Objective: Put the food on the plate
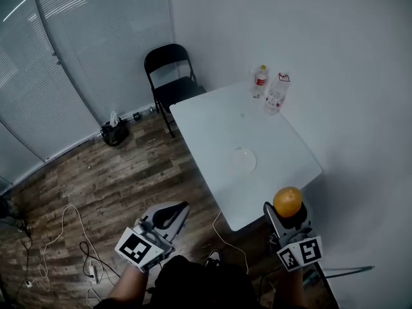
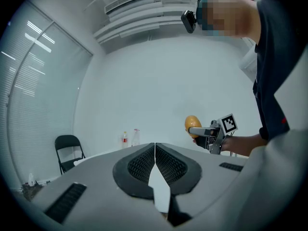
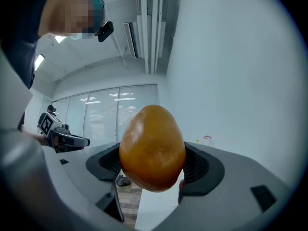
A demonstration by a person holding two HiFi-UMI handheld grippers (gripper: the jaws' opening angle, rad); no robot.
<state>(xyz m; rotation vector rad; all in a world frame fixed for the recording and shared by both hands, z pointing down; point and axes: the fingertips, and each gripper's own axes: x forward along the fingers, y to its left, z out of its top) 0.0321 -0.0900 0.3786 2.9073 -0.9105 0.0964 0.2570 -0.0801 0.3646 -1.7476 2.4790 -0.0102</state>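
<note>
Black folding chair (image 1: 171, 82) at the white surface's (image 1: 215, 124) far end. Red-labelled bottle (image 1: 260, 80) just beside a clear bottle (image 1: 277, 94). Dark bag (image 1: 115, 133) and loose cables (image 1: 64, 216) on the wood floor (image 1: 129, 172).

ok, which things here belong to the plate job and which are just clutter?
Job: orange-yellow oval fruit, gripped in right claw; clear round plate on white table.
Clutter: red-labelled plastic bottle; clear plastic bottle; black folding chair.
</note>
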